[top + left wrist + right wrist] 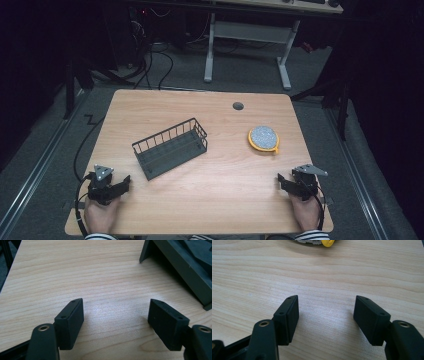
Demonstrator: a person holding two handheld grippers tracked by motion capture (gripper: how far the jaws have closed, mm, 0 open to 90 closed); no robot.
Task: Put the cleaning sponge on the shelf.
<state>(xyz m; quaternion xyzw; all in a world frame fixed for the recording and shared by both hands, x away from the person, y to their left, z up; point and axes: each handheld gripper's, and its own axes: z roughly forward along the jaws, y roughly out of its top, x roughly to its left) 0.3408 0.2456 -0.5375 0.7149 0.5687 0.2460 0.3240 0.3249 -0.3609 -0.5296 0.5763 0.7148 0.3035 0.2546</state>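
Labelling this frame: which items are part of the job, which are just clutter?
In play:
wire basket
round yellow-rimmed scrubber
left gripper, open
right gripper, open

Lying about:
second desk behind the table
floor cables

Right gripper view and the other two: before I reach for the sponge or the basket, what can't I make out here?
- Round yellow-rimmed sponge: cut off by the top edge of the right gripper view; only its near rim shows.
- Wire basket: cut off by the top and right edges of the left gripper view.
- Basket floor, high view: too dark and small to tell whether anything lies inside.
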